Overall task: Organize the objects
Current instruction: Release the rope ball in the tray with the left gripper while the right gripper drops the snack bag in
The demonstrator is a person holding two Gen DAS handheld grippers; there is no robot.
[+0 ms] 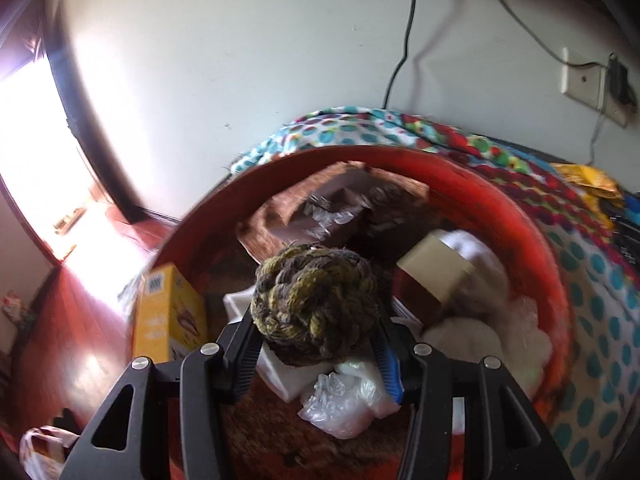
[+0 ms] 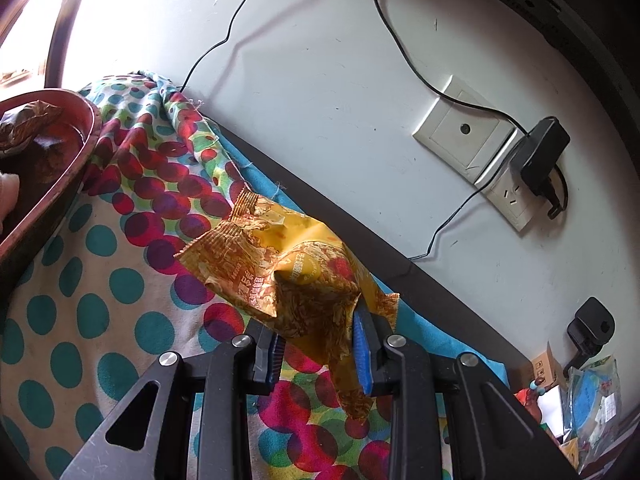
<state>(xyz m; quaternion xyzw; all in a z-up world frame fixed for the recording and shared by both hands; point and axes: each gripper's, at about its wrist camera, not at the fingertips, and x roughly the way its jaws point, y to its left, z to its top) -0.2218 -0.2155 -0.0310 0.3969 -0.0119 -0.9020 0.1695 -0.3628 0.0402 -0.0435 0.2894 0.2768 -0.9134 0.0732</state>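
Observation:
My left gripper (image 1: 316,344) is shut on a knotted rope ball (image 1: 316,304), olive and grey, and holds it over the red round basin (image 1: 520,216). The basin holds a yellow box (image 1: 170,316), a brown packet (image 1: 332,212), a tan box (image 1: 436,276), white cloth and a clear plastic bag (image 1: 344,404). My right gripper (image 2: 318,344) is shut on a yellow snack packet (image 2: 288,276) and holds it above the dotted cloth (image 2: 80,300). The basin's rim (image 2: 60,184) shows at the left of the right wrist view.
The dotted cloth (image 1: 592,320) covers a surface against a white wall. A wall socket (image 2: 464,132) with a black plug adapter (image 2: 540,156) and cables is on the wall. Small boxes and packets (image 2: 580,396) lie at far right. Red wooden floor (image 1: 76,340) lies left of the basin.

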